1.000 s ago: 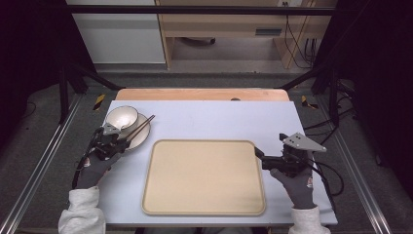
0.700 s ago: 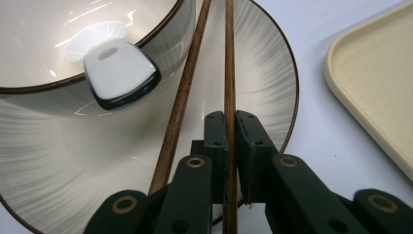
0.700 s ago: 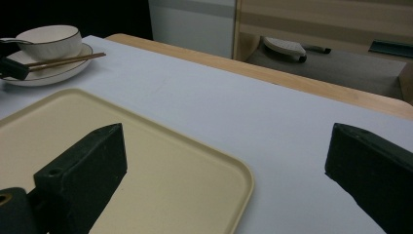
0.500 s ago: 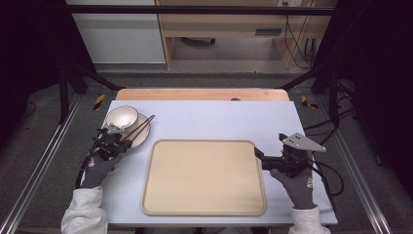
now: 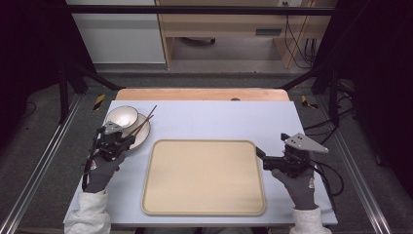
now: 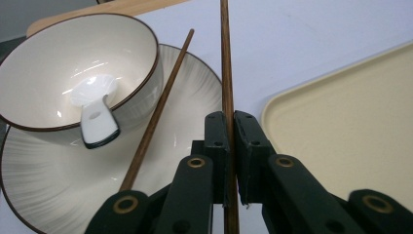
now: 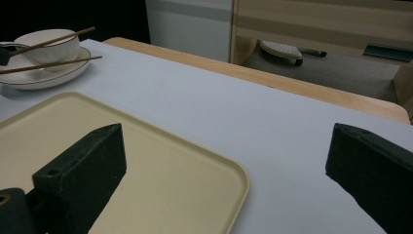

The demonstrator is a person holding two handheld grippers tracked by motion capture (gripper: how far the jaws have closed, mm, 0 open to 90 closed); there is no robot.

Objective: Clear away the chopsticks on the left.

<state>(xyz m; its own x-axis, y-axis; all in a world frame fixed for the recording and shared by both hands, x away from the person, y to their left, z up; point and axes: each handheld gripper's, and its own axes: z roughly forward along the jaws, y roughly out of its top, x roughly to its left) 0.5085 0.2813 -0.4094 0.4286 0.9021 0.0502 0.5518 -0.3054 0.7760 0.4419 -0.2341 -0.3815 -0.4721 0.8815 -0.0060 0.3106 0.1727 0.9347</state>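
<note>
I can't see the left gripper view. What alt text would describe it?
The left gripper is shut on one chopstick. A second chopstick lies on a plate beside a bowl holding a white spoon; a beige tray lies to the right.

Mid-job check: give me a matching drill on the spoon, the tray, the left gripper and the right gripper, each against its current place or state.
Things:
1. spoon
2. tray
3. left gripper
4. right gripper

States:
A. open, at the tray's right edge
B. in the bowl
C. bare, mid-table
D. shut on a chopstick

Pairs: 1-B, 2-C, 3-D, 4-A
</note>
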